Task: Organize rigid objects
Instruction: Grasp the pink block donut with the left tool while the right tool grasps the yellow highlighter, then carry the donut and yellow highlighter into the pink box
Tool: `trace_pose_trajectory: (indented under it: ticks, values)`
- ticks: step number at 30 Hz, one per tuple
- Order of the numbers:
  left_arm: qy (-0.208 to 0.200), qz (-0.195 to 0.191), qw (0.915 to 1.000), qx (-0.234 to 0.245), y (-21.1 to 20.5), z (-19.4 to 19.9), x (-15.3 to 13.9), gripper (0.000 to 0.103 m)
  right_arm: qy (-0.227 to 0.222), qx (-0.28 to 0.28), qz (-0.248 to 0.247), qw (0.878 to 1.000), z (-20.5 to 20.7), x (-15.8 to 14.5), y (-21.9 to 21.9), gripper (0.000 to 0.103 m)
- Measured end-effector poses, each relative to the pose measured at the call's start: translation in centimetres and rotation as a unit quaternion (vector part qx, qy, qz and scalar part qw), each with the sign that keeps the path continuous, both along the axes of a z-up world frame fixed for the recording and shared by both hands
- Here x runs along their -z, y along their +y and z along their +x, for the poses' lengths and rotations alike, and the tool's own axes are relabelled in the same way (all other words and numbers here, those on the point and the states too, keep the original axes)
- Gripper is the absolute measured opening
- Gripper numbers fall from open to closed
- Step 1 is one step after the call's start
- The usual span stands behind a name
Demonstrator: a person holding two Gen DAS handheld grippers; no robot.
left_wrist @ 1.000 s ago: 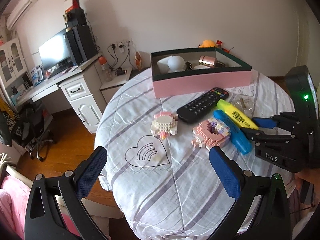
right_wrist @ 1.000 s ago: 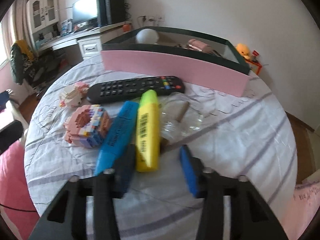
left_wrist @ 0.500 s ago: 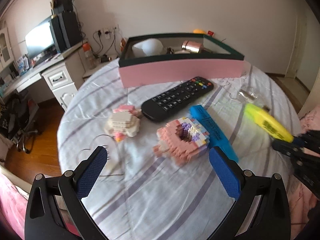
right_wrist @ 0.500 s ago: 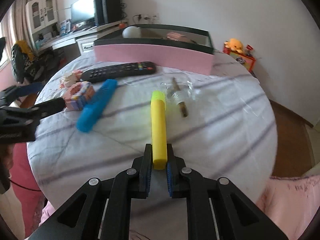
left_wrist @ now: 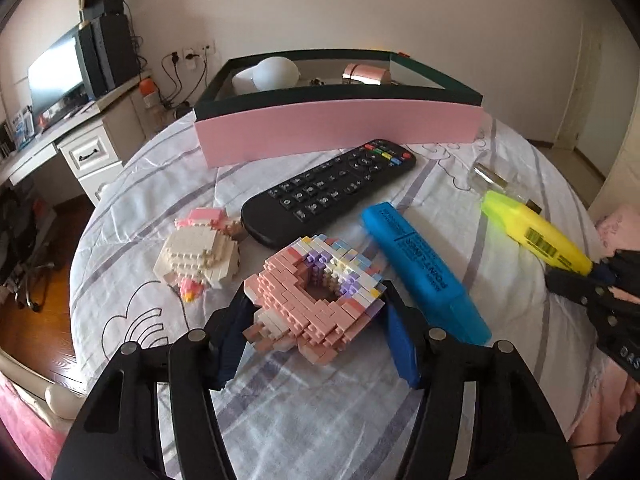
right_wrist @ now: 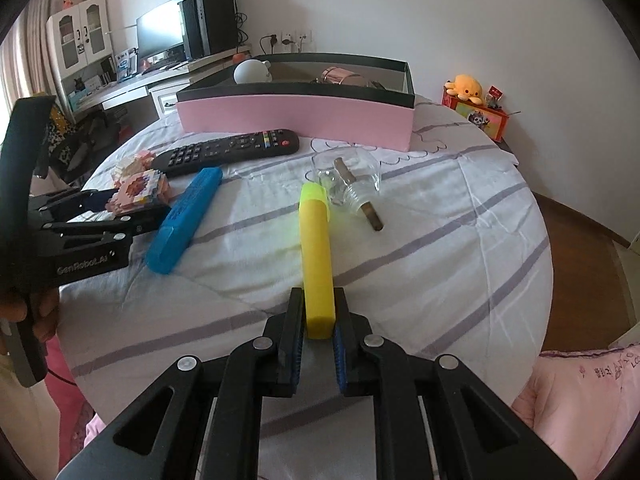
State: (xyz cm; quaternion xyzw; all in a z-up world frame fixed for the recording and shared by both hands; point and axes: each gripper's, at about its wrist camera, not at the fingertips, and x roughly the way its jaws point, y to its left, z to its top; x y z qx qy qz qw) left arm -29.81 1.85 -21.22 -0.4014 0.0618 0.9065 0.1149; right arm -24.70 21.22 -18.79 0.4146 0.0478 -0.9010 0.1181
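Task status, judged from the present layout: partly complete. The pink box (left_wrist: 336, 128) is the reference landmark.

Nearest the operator, the right gripper (right_wrist: 316, 330) is clamped on the tail end of the yellow highlighter (right_wrist: 316, 248); the highlighter points forward toward the box and appears raised clear of the striped tablecloth (right_wrist: 440, 240). The left gripper (left_wrist: 316, 320) straddles the pink brick-built ring model (left_wrist: 316, 300). Its jaws have just been closing, with the model between them; both pads sit at the model's sides, but firm contact cannot be confirmed. The model rests on the cloth, well short of the box.

Items not yet stowed, all in front of the box: blue highlighter (left_wrist: 424, 272) just beside the ring model, white brick-built figure (left_wrist: 200, 252), black remote control (left_wrist: 328, 192) nearest the box wall, and a clear glass bottle with stopper (right_wrist: 352, 192).

Items inside the box: a white rounded object (left_wrist: 276, 74) and a rose-coloured cylinder (left_wrist: 364, 74).

Pose: both grippers angle downward toward the box.
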Motion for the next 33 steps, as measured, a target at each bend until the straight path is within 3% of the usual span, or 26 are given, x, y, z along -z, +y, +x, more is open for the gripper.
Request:
trace_pose_trajectory:
  ticks: [4,7,10,19,22,33]
  values:
    - [-0.001,-0.003,1.0000,-0.001,-0.9,1.2,-0.2,0.062,0.001,0.001,-0.004,1.000,-0.8,-0.1,-0.3,0.014]
    - [-0.001,-0.009,0.9999,-0.007,-2.0,2.2,-0.3,0.062,0.001,0.000,-0.008,1.000,-1.3,-0.1,-0.6,0.022]
    - [-0.003,-0.011,0.9998,-0.016,-3.0,3.0,-0.3,0.062,0.004,-0.002,-0.011,1.000,-1.8,-0.1,-1.1,0.023]
    - [0.012,0.001,0.9994,-0.034,-3.6,2.4,0.4,0.077,0.013,0.001,-0.005,1.000,-2.7,0.6,-2.0,0.023]
    - [0.030,0.005,0.9985,-0.045,-3.7,2.5,0.4,0.064,0.017,0.006,-0.022,1.000,-2.6,0.7,-1.6,0.023]
    - [0.045,0.010,0.9979,-0.045,-4.3,3.4,-2.0,0.064,0.034,0.007,-0.069,0.997,-1.4,-1.7,-0.9,0.023]
